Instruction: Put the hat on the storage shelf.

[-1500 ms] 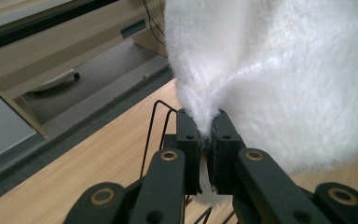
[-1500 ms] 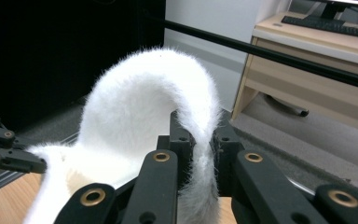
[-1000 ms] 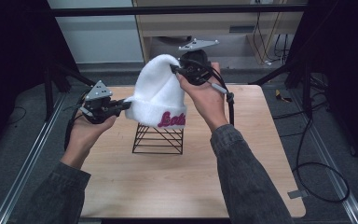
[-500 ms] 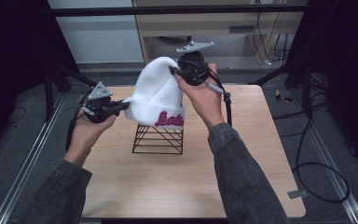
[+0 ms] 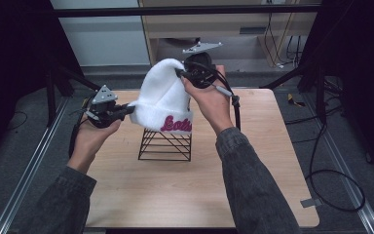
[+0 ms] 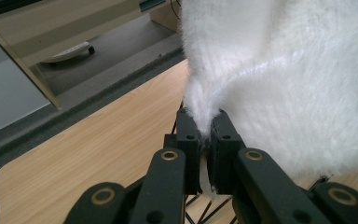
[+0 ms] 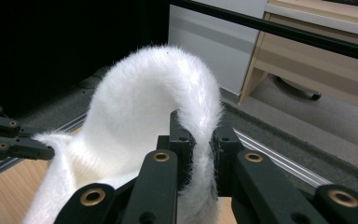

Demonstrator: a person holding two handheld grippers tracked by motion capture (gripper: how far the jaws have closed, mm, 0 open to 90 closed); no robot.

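Note:
A fluffy white beanie (image 5: pixel 163 95) with pink lettering on its cuff hangs in the air between both grippers, above a black wire stand (image 5: pixel 165 145). My left gripper (image 5: pixel 126 110) is shut on the cuff's left edge; its jaws pinch a fold of the white beanie (image 6: pixel 270 70) close up, at the left gripper (image 6: pixel 204 122). My right gripper (image 5: pixel 179 73) is shut on the crown, higher and farther back. In the right gripper view the beanie (image 7: pixel 140 107) arches over the right gripper (image 7: pixel 200 135), and the left gripper (image 7: pixel 44 148) bites the far edge.
The wooden table (image 5: pixel 263 161) holds the wire stand near its middle. A black cable (image 5: pixel 236 105) trails from the right gripper over the table. A wooden cabinet (image 5: pixel 233 24) stands behind, and black frame rails (image 5: pixel 24 165) run along the table's sides.
Both hands and the beanie have held nearly still; the right gripper sits a touch higher than a second ago.

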